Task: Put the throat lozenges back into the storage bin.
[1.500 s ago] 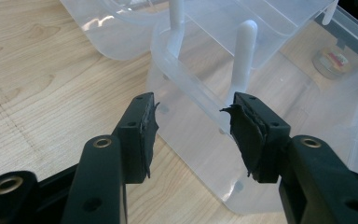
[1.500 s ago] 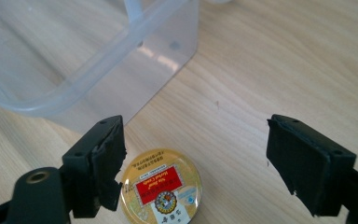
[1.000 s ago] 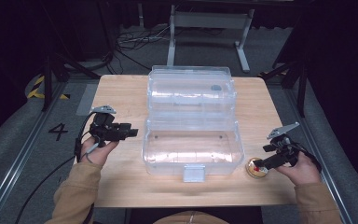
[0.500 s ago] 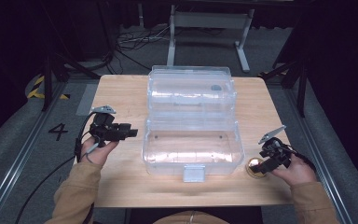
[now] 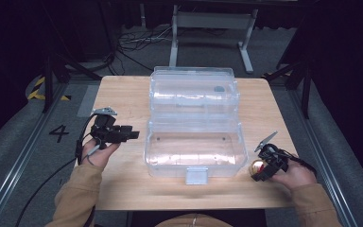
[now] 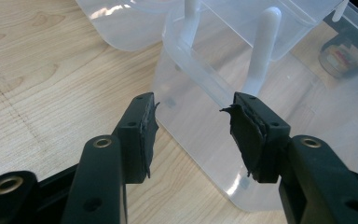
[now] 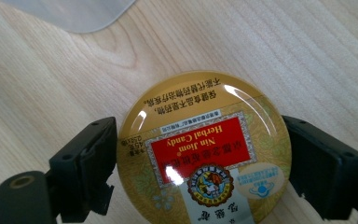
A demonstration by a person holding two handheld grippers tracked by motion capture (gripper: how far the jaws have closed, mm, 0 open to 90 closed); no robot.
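A round golden candy tin point(image 7: 205, 154) with a red label lies flat on the wooden table point(image 5: 123, 90), right of a clear plastic box point(image 5: 194, 158). My right gripper point(image 7: 200, 123) straddles the tin from above, and both pads sit against its rim. In the high view the tin point(image 5: 256, 168) shows at the tips of that gripper point(image 5: 260, 171) near the table's front right. My left gripper point(image 5: 134, 135) hovers beside the box's left wall, jaws open with nothing between them. The left gripper view shows that gripper point(image 6: 191, 105) facing the box corner point(image 6: 200, 79).
The box's lid point(image 5: 194, 90) lies open toward the back, with a small grey thing point(image 5: 220, 88) in it. A white latch point(image 5: 197, 176) sticks out at the box front. Dark floor, cables and metal stands surround the table.
My right gripper has come down and toward the front, and its jaws now stand around the tin. The left gripper and the box have not moved.
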